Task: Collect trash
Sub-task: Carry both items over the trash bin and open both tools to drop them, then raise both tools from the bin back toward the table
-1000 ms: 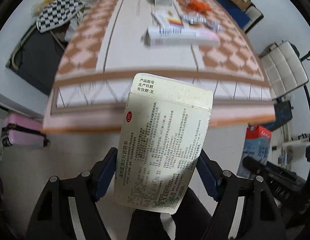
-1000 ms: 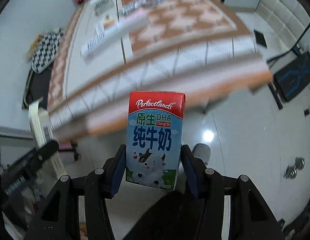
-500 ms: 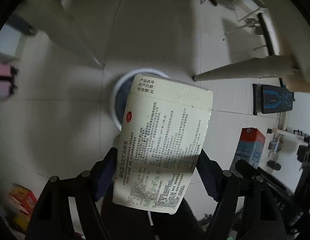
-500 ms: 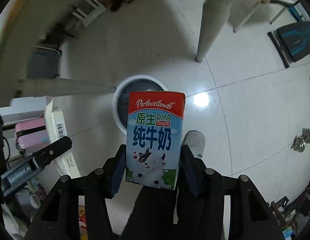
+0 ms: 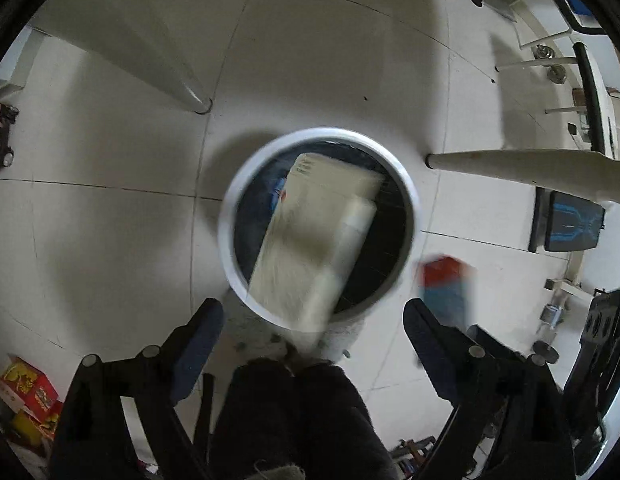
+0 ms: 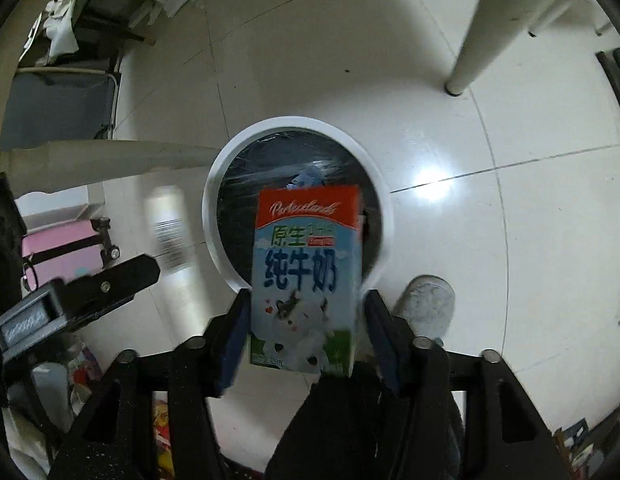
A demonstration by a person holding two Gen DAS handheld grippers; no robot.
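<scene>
In the left wrist view my left gripper [image 5: 313,320] is open above a round white-rimmed bin [image 5: 230,216] with a black liner. The cream medicine box [image 5: 313,232] is blurred, clear of the fingers, falling over the bin's mouth. In the right wrist view my right gripper [image 6: 306,316] has its jaws slightly parted around the blue and red milk carton [image 6: 306,272], which looks blurred and loose over the same bin [image 6: 214,200]. The medicine box [image 6: 170,236] shows blurred at the left. The milk carton also appears blurred in the left wrist view [image 5: 445,288].
White table legs [image 5: 170,68] [image 6: 481,40] stand on the tiled floor around the bin. A pink suitcase [image 6: 58,252] is at the left. A grey slipper [image 6: 425,304] is beside the bin. Red and yellow boxes [image 5: 26,392] lie at lower left.
Both grippers moved from the table down over the bin. My left gripper opened and let the medicine box go. The right jaws have eased apart and the milk carton is blurring.
</scene>
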